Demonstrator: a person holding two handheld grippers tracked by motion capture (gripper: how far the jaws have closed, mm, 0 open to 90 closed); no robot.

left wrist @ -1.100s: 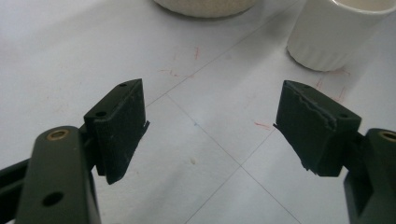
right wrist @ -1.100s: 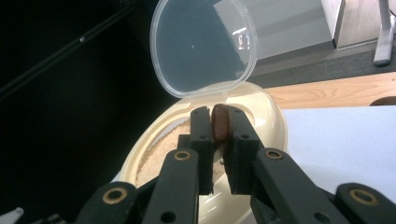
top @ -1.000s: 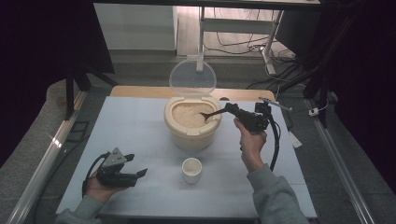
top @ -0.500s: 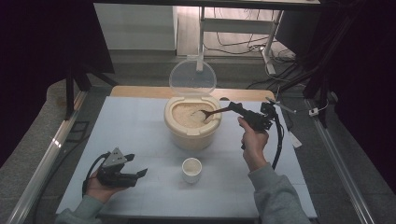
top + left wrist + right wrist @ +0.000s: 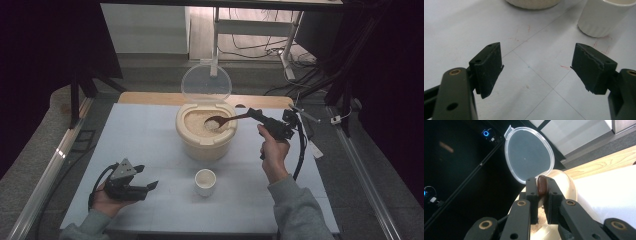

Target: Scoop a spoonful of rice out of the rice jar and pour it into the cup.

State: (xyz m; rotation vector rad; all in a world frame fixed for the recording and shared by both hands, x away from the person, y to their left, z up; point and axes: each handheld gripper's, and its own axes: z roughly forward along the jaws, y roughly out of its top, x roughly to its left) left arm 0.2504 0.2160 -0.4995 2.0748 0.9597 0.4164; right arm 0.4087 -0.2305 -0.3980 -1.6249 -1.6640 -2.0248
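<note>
A cream rice container (image 5: 206, 141) with its clear lid (image 5: 206, 84) standing up sits at the table's middle back, filled with rice. My right gripper (image 5: 256, 114) is shut on the handle of a brown wooden spoon (image 5: 226, 120), whose bowl lies over the rice. In the right gripper view the spoon handle's end (image 5: 541, 185) is pinched between the jaws, with the lid (image 5: 529, 155) behind it. A small white cup (image 5: 205, 181) stands in front of the container. My left gripper (image 5: 146, 177) rests open on the table at front left, with nothing between its fingers; the cup (image 5: 602, 17) is ahead of it to the right.
The work surface is a pale blue-white mat (image 5: 145, 135) on a wooden table. Metal rails run along both sides. A cable (image 5: 301, 150) trails from the right gripper. Cables and a stand are on the floor beyond the table.
The right hand has shifted the spoon slightly, its bowl now lower over the rice. The left hand and gripper have stayed put.
</note>
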